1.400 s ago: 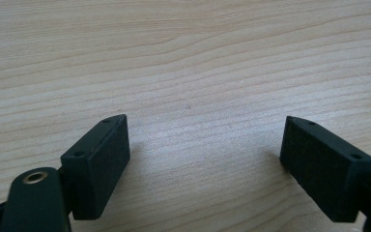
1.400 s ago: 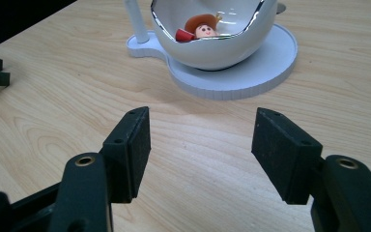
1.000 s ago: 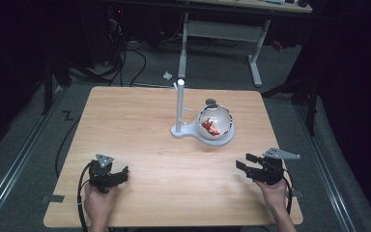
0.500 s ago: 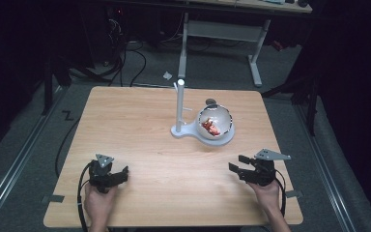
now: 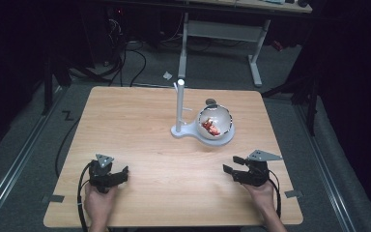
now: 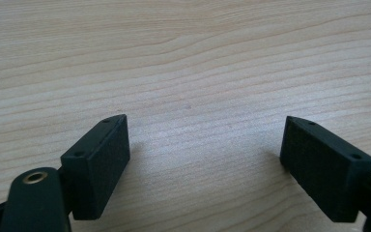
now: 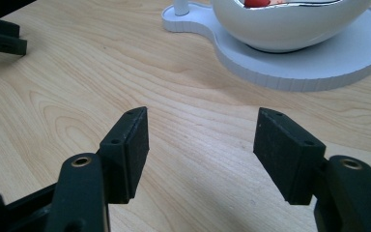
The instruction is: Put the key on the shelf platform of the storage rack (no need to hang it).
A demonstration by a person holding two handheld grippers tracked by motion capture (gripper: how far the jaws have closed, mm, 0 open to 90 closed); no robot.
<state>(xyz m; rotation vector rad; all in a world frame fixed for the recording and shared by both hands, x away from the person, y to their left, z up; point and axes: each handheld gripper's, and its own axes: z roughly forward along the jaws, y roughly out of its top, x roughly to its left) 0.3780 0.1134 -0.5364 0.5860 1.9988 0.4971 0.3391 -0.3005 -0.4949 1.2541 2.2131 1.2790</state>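
Leftward the right gripper (image 5: 235, 170) has slid, fingers opening wider; left gripper (image 5: 117, 176) fingers wide, empty.

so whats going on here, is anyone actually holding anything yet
Not yet. A person sits at the wooden table with a gripper in each hand, both near its front edge. The left gripper and the right gripper are open, with bare wood between their jaws. The right one's jaws have just been opening a little, and it points toward the white bowl with something red inside, which sits on a white stand farther back, untouched.
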